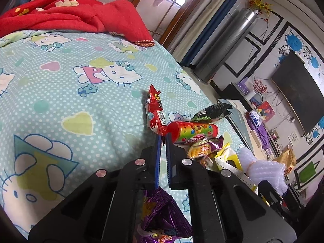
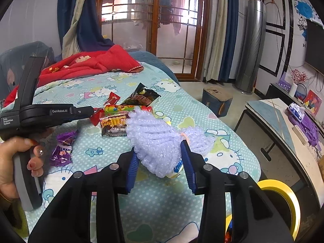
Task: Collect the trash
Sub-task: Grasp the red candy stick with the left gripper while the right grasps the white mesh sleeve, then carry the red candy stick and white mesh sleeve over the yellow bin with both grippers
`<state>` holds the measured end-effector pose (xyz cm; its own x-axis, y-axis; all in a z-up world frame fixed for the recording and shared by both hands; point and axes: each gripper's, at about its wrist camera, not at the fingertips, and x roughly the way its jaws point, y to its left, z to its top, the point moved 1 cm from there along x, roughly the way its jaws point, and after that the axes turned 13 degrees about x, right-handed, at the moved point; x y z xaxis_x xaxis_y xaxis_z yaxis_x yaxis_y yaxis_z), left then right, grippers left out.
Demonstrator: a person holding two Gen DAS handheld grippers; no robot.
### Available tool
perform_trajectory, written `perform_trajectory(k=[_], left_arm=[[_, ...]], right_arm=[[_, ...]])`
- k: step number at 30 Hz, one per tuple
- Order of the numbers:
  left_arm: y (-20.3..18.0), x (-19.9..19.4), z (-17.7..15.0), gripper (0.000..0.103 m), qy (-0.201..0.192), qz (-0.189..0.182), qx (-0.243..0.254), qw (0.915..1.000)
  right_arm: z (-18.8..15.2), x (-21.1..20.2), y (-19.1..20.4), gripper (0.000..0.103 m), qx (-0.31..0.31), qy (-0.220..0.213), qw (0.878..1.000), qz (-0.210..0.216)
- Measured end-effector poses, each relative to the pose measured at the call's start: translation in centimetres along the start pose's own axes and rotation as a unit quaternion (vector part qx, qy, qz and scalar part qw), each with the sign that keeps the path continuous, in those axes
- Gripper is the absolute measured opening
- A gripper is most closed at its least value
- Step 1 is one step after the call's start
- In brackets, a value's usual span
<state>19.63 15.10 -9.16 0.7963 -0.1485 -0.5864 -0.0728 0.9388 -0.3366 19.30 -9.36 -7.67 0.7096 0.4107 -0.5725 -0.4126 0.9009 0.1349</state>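
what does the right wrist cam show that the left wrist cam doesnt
Only the right wrist view shows the hand holding the left gripper's handle, the right gripper with its jaws around the white foam net, and a yellow bin rim beside the bed.

Only the left wrist view shows the left gripper from behind, jaws shut on the twisted end of the red wrapper.

Both show the cartoon-cat bedsheet, the candy tube, the purple wrapper, the foam net and the red blanket.
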Motion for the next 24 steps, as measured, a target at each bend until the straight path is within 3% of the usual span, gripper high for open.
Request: perform_trajectory(k=[7, 24], left_arm=[[0.0, -0.8, -0.1, 0.000, -0.014, -0.003, 0.001, 0.9999], [-1.6, -5.3, 0.2, 0.000, -0.074, 0.004, 0.026, 0.9969]], right_arm=[[0.0, -0.2, -1.3, 0.029, 0.038, 0.006, 0.999, 0.004], [0.9, -1.9, -3.3, 0.027, 0.084, -0.015, 0.996, 0.013]])
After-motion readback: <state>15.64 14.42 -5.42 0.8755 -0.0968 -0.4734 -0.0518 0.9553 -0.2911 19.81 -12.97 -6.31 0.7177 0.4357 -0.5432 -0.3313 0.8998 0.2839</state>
